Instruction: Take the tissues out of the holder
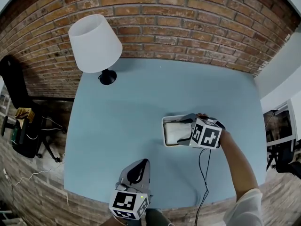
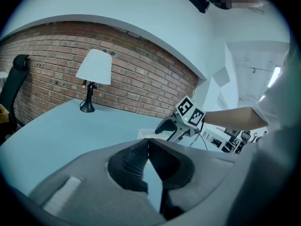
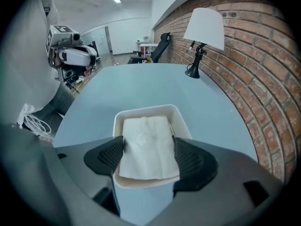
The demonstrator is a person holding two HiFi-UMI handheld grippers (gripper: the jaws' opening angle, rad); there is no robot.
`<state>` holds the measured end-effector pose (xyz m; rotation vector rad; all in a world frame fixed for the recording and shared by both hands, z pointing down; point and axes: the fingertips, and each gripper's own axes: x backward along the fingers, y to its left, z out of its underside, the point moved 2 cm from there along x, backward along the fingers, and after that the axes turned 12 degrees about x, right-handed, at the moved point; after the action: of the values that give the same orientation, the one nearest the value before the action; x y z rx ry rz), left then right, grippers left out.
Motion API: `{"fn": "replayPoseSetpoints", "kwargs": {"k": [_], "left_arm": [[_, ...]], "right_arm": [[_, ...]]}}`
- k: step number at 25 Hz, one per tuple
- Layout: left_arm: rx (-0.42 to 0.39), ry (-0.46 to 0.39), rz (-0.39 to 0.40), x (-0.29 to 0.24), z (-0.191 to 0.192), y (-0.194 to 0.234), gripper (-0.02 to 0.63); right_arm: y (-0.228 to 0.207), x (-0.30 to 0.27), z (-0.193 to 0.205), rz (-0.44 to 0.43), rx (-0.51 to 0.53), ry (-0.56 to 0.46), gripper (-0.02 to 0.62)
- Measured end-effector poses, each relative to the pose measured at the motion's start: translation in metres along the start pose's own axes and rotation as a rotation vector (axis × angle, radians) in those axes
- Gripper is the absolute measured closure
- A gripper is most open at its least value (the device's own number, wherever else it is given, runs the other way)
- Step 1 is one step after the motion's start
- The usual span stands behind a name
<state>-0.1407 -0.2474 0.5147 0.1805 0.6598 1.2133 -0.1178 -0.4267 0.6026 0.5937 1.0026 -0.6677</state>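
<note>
Here, your right gripper (image 3: 148,150) reaches down over the holder (image 3: 146,111), a white, rounded rectangular tray. Its two dark ribbed pads (image 3: 112,155) are set wide apart and press against the two long sides of the tissues (image 3: 146,145), a flat white folded stack lying in the holder and filling most of it. From the head view, this gripper (image 1: 184,128) comes in from the right side, with your bare forearm (image 1: 235,159) behind it and a black cable (image 1: 205,182) trailing back over the near edge of the tabletop (image 1: 117,126). The holder (image 1: 165,126) stands a little right of the middle of the pale blue tabletop, well apart from every edge. Your left gripper (image 2: 148,141) has its jaws closed tip to tip with nothing between them. It hovers at the near edge of the tabletop (image 1: 141,166), left of the holder and well apart from it. A lamp (image 1: 94,41) with a white shade and a black base stands at the far left corner. A brick wall (image 1: 188,27) runs along the far edge. A black office chair (image 1: 14,84) stands off the left side.
</note>
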Motion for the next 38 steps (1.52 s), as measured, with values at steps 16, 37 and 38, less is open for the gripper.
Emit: {"fn": "replayPoseSetpoints", "kwargs": {"k": [16,37,38], "left_arm": [[0.023,0.005,-0.018,0.000,0.002,0.014,0.597],[-0.003,-0.012,0.015,-0.001,-0.007,-0.005,0.597],[-0.005,-0.015,0.019,0.001,-0.008,-0.007,0.597]], "right_arm": [[0.001,-0.008,0.001,-0.068,-0.017,0.027,0.330],[-0.006,0.041,-0.015,0.069,-0.097,-0.116,0.362],[-0.006,0.046,-0.017,0.080,-0.099,-0.121,0.362]]}}
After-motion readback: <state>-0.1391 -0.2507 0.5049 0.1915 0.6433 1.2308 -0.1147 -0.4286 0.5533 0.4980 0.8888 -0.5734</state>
